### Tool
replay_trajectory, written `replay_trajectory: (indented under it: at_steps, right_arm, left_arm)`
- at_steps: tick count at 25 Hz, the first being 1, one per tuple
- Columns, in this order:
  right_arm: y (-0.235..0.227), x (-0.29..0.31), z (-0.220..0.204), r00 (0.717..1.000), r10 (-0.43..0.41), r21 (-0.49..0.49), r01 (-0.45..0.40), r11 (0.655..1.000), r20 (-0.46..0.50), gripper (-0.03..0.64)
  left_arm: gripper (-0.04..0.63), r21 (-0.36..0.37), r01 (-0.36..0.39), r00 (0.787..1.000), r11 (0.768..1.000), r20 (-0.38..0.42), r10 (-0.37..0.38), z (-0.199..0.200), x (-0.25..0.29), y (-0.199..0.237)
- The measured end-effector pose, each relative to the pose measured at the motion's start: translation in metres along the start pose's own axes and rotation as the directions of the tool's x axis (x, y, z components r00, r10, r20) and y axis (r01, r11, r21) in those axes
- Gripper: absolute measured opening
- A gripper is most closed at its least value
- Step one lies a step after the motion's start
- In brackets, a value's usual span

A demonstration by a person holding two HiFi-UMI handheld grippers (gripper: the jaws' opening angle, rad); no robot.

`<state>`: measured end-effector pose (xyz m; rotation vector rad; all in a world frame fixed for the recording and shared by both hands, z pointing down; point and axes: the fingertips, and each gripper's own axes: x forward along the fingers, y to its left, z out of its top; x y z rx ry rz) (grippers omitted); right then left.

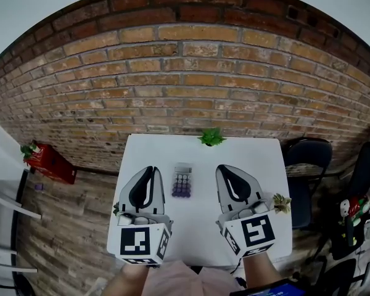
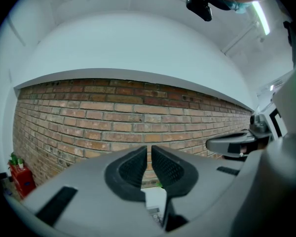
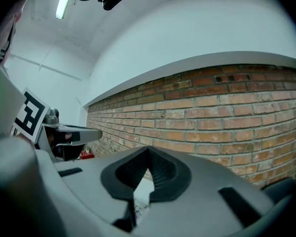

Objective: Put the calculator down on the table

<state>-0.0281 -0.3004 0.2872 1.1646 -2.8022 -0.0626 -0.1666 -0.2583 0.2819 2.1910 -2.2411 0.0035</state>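
Observation:
A small grey calculator (image 1: 182, 182) with dark keys lies flat on the white table (image 1: 197, 227), between my two grippers and apart from both. The left gripper (image 1: 153, 169) hovers just to its left, jaws shut with nothing in them. To its right the right gripper (image 1: 222, 168) is likewise shut and empty. In the left gripper view the left gripper (image 2: 149, 150) points level at the brick wall, and a bit of the calculator (image 2: 155, 213) shows below its jaws. In the right gripper view the right gripper (image 3: 148, 155) has its tips touching.
A small green plant (image 1: 211, 137) stands at the table's far edge, another plant (image 1: 281, 202) at its right edge. A brick wall (image 1: 191, 85) runs behind. A dark chair (image 1: 308, 159) stands to the right and a red box (image 1: 49, 163) sits on the wooden floor to the left.

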Motion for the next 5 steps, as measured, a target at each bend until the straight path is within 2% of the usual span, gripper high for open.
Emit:
replay_trajectory:
  at_steps: [5]
  right_arm:
    - [-0.0023,0.0019,-0.0043,1.000,-0.003,0.004,0.003,1.000,-0.006,-0.002]
  left_arm:
    - [0.035,0.006,0.008,1.000,1.000,-0.012,-0.008,-0.0053,0.0047,-0.0034]
